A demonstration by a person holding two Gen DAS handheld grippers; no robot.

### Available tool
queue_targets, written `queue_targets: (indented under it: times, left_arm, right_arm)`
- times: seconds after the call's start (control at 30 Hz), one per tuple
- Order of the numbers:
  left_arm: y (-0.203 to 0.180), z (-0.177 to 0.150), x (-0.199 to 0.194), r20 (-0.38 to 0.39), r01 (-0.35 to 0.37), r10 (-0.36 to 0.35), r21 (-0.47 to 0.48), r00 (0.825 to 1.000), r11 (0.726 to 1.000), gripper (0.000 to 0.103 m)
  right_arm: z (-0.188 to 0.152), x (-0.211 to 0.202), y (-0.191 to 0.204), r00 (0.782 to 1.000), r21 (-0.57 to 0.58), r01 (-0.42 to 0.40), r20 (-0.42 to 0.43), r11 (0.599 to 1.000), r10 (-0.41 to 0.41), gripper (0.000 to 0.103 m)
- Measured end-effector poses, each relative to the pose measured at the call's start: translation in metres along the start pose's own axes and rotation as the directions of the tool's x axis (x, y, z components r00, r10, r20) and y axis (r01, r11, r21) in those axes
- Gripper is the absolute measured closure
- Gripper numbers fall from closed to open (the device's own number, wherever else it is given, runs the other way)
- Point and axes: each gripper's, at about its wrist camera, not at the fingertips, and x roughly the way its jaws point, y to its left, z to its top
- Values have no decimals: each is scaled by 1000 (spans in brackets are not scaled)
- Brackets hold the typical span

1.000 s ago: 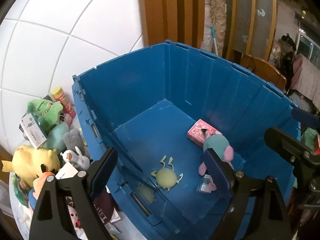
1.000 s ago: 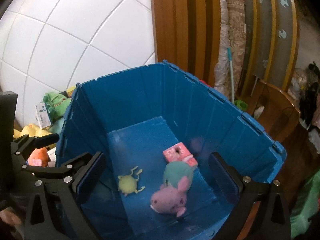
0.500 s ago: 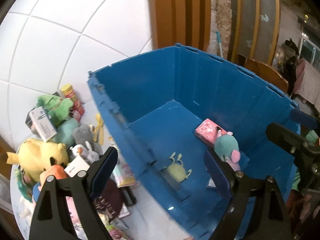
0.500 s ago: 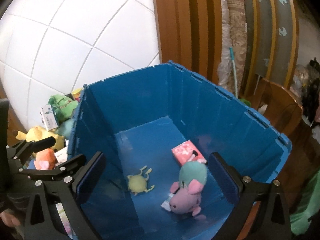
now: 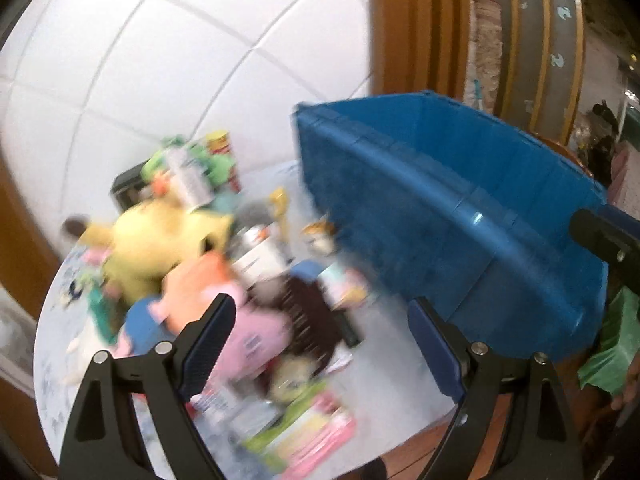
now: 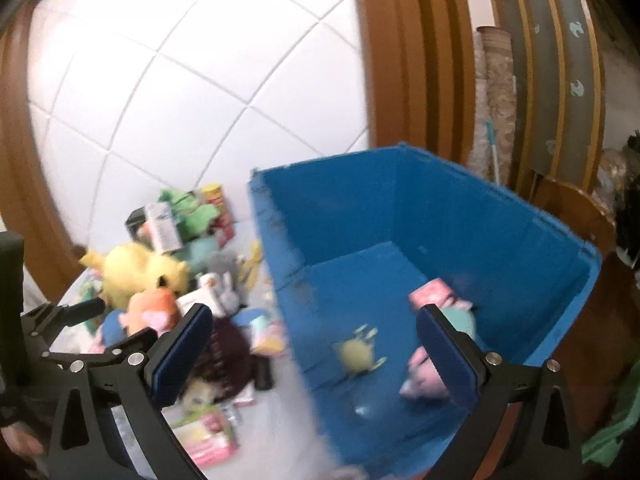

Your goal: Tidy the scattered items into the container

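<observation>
White tiles back the bench (image 5: 384,376), where scattered toys lie left of the blue crate (image 6: 460,216). Your left claw (image 5: 316,344) and right claw (image 6: 316,348) are released, empty. You're between picks: drop onto the pink plush (image 5: 256,336).

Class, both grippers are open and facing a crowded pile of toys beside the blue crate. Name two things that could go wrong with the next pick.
1. The pile is dense: the yellow plush, orange plush and white box touch or overlap, so the left gripper may catch two items or topple one.
2. Small packets lie near the table edge; a nudge might push them off.
</observation>
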Motion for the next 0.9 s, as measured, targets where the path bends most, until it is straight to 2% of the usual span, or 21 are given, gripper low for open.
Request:
queue_targets:
  times: [0.2, 0.3, 0.43, 0.5, 0.67, 0.9]
  left_arm:
    - [89, -76, -30, 0, -51, 51, -56, 999, 997, 14]
    - [126, -118, -39, -20, -95, 94, -67, 995, 993, 10]
    - [161, -159, -39, -67, -143, 136, -100, 988, 985, 10]
    - [175, -174, -38, -84, -143, 133, -126, 987, 982, 10]
    - [199, -198, -29, -150, -182, 155, -194, 976, 964, 10]
    - [206, -210, -6, -201, -224, 179, -228, 963, 948, 10]
  right_arm:
    - [-61, -15, 81, 1000, -21, -10, 12, 1000, 10, 0]
    - [-94, -18, 114, 1000, -40, -25, 3, 999, 25, 0]
    - [-135, -7, 145, 994, -19, -64, -94, 998, 61, 0]
    - [-154, 4, 155, 981, 9, -111, -161, 994, 111, 0]
    - [-183, 27, 175, 951, 15, -178, -256, 984, 175, 0]
    - [-201, 50, 177, 942, 0, -157, -299, 988, 150, 0]
